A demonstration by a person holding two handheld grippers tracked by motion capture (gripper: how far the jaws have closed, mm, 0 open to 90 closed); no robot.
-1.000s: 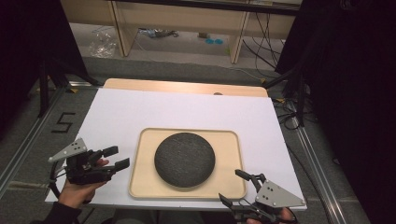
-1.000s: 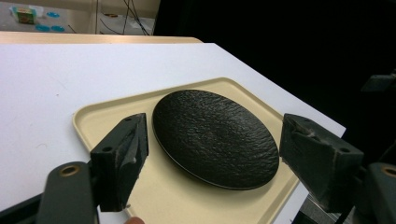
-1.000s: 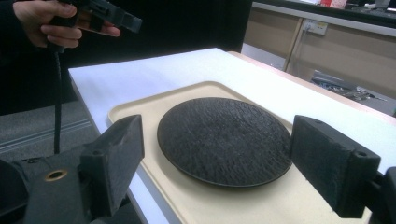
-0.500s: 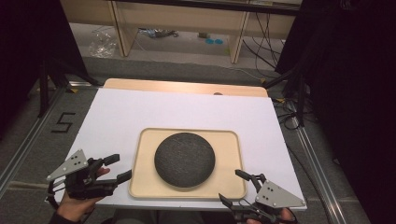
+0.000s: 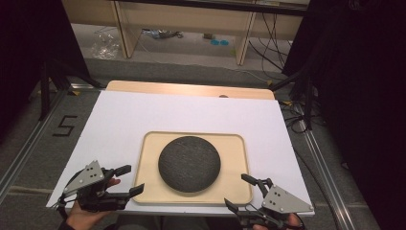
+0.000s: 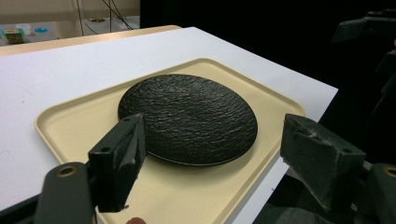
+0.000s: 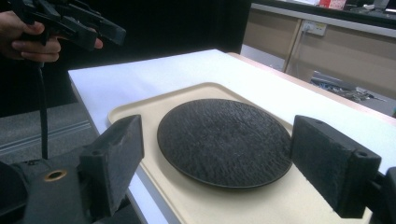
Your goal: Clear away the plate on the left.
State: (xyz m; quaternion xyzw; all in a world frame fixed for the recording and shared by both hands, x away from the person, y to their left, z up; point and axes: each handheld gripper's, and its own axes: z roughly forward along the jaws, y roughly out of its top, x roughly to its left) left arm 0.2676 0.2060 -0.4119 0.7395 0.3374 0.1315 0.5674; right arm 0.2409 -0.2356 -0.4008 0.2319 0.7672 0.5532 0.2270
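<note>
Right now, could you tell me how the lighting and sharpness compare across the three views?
High view: even light on the white table, dark plate soft, surroundings black at both sides. Left gripper view: plate texture crisp, near jaws slightly blurred, dark background. Right gripper view: plate fairly sharp, the left gripper beyond dim and soft.

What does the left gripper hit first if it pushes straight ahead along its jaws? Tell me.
Most likely the cream tray: the left gripper, jaws open, points across the tray's near-left corner toward the black plate. If it travels above the rim, the plate's edge comes first. Its height above the tray is hard to judge.
</note>
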